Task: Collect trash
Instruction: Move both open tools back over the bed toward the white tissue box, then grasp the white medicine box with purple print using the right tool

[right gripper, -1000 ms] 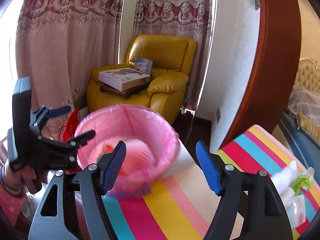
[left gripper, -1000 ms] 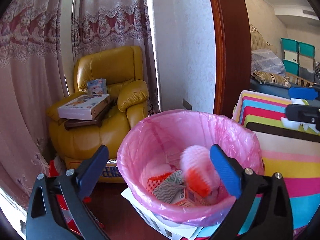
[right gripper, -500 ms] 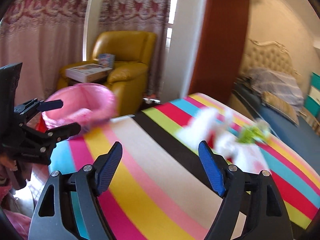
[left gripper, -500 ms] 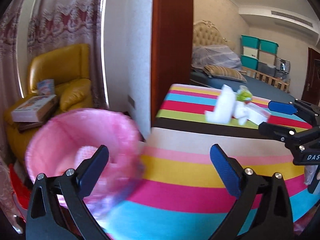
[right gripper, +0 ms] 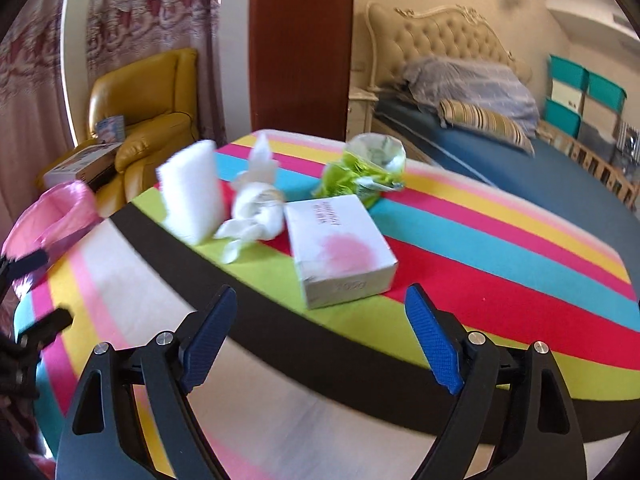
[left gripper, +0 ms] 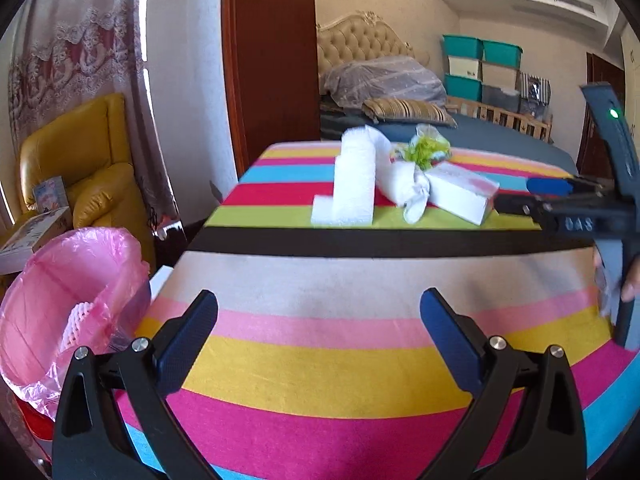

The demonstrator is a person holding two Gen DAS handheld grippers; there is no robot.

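Both claws tilt downward, empty: the left claw (left gripper: 318,336) spread wide, the right claw (right gripper: 320,336) opening.

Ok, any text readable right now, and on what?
"DAS": on the body of the right gripper (jaws opening, nothing between them).
"100g": faint, on the near side of the white box; not certain.
White box top: dark print, too blurred to read.
Boxes on the armchair: print too small to read.
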